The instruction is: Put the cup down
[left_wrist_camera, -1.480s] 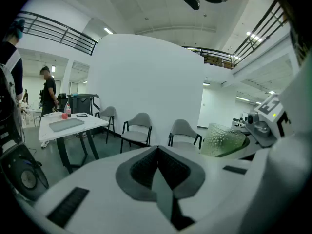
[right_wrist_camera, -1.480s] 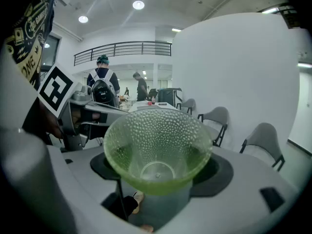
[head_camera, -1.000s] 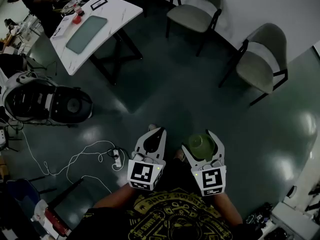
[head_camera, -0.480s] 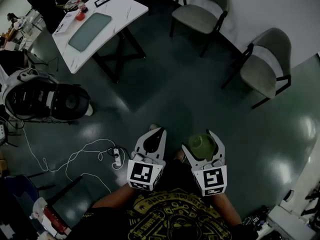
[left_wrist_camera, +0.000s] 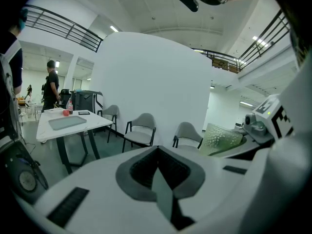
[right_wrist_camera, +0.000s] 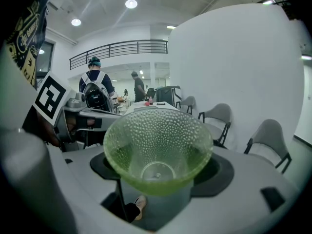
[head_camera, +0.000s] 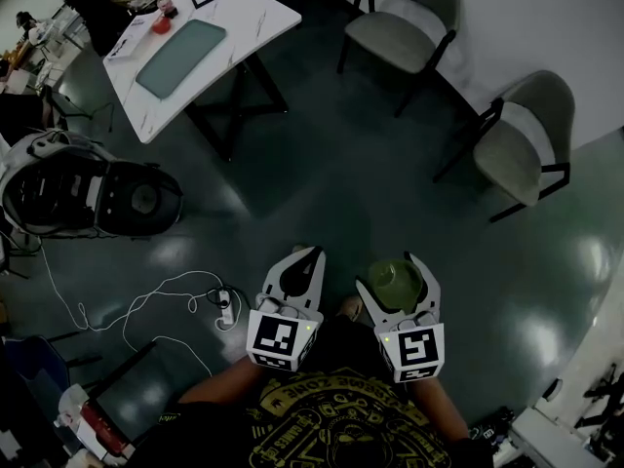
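The green cup (right_wrist_camera: pixel 157 150) sits between the two fingers of the right claw (head_camera: pixel 392 279), and the claw is clamped on it, one finger on each side. In the head view this is low in the frame, just right of the middle, high over the dark, shiny floor (head_camera: pixel 322 174). The cup touches no tabletop.

The cup is see-through plastic with tiny round bumps all over. It is wide at the top and narrow at the bottom, like a cone. The right gripper view looks straight into its open mouth, down to a small round bottom. The claw's fingers are smooth and white, with dark pads around the cup.

The left claw (head_camera: pixel 308 258) is just beside it, lower middle of the frame. Its two fingers are pressed together with nothing between them.

At the upper left stands a white tabletop (head_camera: pixel 244 18) with a flat grey-green mat (head_camera: pixel 180 45) and a small red thing (head_camera: pixel 161 24) on it. Two grey chairs with thin black legs, one (head_camera: pixel 400 27) at the top and one (head_camera: pixel 522 144) at the right, stand by the white wall. A thin white cable (head_camera: pixel 146 310) curls on the floor at the lower left.
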Tool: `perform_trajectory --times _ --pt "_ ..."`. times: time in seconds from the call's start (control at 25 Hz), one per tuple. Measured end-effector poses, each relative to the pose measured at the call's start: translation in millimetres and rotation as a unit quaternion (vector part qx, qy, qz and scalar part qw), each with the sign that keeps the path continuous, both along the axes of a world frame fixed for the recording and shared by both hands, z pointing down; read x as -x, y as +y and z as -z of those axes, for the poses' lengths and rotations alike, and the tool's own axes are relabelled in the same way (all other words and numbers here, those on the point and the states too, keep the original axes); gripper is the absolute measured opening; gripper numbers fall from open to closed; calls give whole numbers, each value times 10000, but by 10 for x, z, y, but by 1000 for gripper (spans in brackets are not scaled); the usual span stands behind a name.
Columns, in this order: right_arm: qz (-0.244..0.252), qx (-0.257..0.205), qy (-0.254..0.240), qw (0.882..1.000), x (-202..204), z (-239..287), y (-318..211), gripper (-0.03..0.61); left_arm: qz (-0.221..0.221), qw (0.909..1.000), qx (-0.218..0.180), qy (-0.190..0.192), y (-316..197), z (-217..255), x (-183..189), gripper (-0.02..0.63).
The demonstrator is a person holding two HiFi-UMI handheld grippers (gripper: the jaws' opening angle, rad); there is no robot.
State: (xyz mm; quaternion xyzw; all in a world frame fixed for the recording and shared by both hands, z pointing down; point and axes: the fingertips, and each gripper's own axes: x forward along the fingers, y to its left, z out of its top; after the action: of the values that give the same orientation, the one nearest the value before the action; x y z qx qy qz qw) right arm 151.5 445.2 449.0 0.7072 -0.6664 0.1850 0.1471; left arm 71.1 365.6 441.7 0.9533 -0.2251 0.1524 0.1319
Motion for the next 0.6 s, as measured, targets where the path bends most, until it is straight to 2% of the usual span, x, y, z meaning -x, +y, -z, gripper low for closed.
perform_trajectory --times 0.6 --pt "130 60 204 9997 -3 167 -913 383 165 9998 -88 107 -849 122 30 11"
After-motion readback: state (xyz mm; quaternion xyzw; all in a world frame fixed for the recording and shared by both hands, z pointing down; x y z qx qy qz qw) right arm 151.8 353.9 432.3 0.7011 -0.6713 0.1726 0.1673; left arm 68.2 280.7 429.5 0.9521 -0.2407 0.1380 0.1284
